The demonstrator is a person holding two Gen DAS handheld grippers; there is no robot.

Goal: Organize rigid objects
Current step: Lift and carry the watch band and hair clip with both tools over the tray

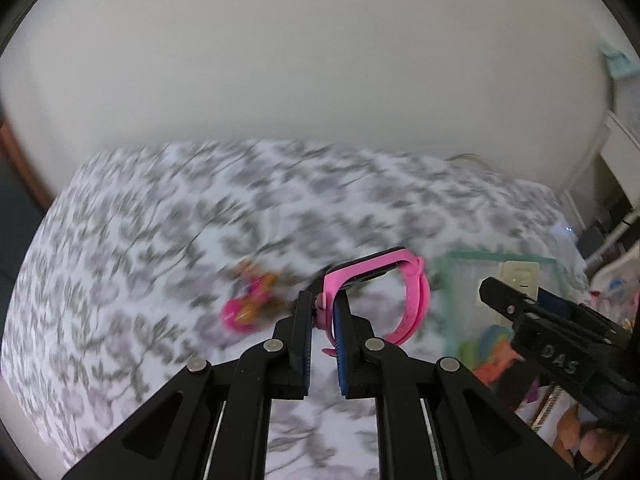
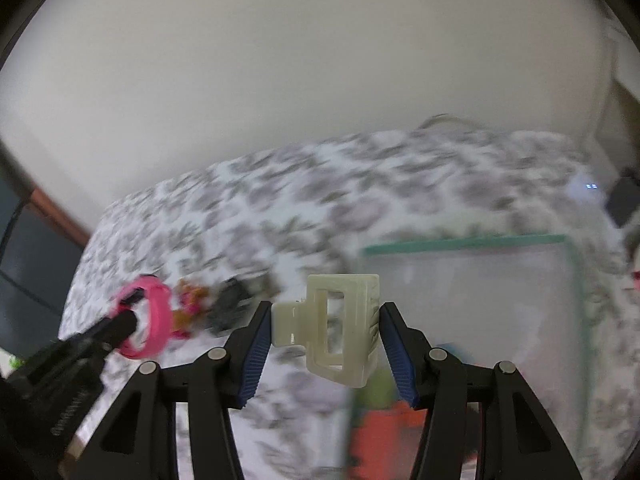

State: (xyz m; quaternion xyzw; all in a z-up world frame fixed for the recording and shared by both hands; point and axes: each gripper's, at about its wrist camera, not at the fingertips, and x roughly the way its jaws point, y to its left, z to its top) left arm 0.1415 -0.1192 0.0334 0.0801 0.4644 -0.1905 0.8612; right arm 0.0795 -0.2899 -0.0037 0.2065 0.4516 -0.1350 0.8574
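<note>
Left tongs (image 1: pixel 325 320) pinch the pink watch (image 1: pixel 376 292) by its strap, above the bed (image 1: pixel 140 220); right tongs (image 2: pixel 325 340) clamp the cream hair claw (image 2: pixel 340 328) near the clear bin (image 2: pixel 576 280). Both look light; the claw is stiff and slick, best held across its flat sides, the strap bendy.

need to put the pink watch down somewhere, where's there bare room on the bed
Bare patches: the floral bedspread left of the small toys, out to the bed's left edge, and the far strip along the wall. Crowded: the toys and a dark item cluster mid-bed, and the green-rimmed clear bin takes the right side. The left gripper holds the pink watch.
</note>
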